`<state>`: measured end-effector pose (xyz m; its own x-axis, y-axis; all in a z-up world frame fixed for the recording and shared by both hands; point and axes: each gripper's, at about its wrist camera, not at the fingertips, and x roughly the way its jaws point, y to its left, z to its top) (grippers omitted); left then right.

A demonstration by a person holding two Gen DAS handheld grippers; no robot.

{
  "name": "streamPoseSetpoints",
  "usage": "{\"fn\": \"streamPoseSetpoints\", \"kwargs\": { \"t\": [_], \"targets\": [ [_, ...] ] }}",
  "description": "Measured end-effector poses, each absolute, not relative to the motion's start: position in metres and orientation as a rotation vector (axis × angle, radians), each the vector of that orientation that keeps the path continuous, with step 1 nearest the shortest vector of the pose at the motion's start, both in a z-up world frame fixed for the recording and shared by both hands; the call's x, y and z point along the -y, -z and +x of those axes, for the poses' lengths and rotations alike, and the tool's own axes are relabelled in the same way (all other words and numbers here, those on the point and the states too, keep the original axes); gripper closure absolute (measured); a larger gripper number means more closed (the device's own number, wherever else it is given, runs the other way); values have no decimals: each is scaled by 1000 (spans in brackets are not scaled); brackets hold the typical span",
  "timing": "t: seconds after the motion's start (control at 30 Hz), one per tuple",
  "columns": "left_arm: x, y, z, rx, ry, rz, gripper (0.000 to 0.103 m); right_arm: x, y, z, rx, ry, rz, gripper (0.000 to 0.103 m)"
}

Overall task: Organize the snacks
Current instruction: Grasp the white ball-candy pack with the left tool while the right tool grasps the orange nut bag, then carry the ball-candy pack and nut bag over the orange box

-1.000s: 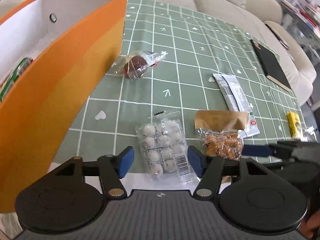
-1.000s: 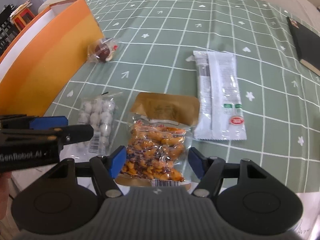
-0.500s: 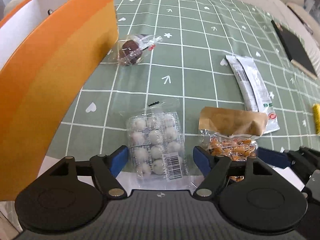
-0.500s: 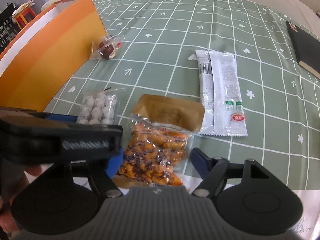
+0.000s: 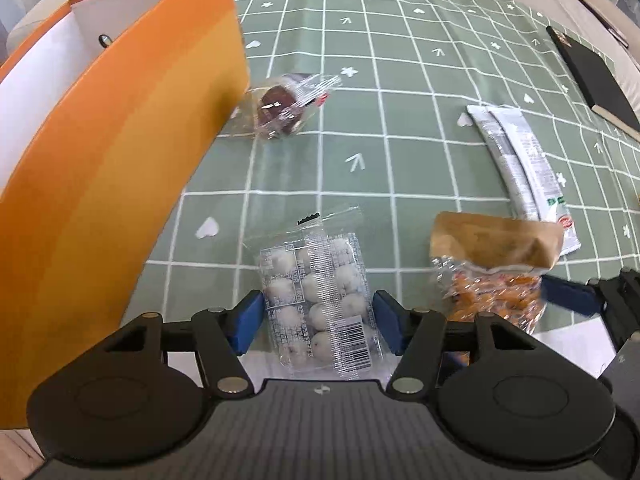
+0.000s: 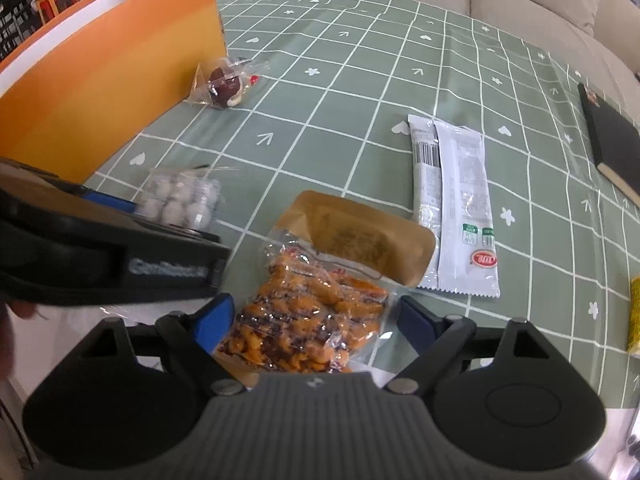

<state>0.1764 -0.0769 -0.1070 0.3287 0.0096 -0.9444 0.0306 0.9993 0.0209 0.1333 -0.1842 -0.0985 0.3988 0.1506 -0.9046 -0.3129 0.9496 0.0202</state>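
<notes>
Snacks are lying spread over the green checked tablecloth (image 5: 400, 128) beside the orange box (image 5: 120, 152), and I am working the pick-up step with both tools at once. I am bringing the left gripper (image 5: 318, 322) down over the clear packet of white balls (image 5: 316, 296); its jaws have just been closing, with the packet between them, and the blue pads look to be at its edges, though I cannot tell that they are pressing yet. I am holding the right gripper (image 6: 312, 322) over the bag of orange crackers (image 6: 308, 320); its jaws have just been opening, and the pads are standing clear of the bag on both sides. Next, I judge, each pair needs closing firmly on its slippery wrapper, then lifting and carrying across to the box. A wrapped chocolate (image 5: 280, 108) and a grey sachet (image 6: 452, 208) are waiting further out.
</notes>
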Motion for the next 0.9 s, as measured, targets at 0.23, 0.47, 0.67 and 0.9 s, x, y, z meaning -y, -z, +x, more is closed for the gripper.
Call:
{"fn": "streamPoseSetpoints", "kwargs": {
  "t": [0.23,0.47,0.67,0.9],
  "targets": [
    [68,108,174,-1264,26,70,24,185,98,132,-1129,-294,-167,20],
    [71,107,167,-1234,43,41,33,184,99,131,-1123,-295,-168,20],
    [73,105,158,-1179,73,35,41,184,97,128,-1131,-298,-165,23],
    [67,104,150,-1152,112,-5,43,184,94,125,-1134,-288,-160,29]
  ]
}}
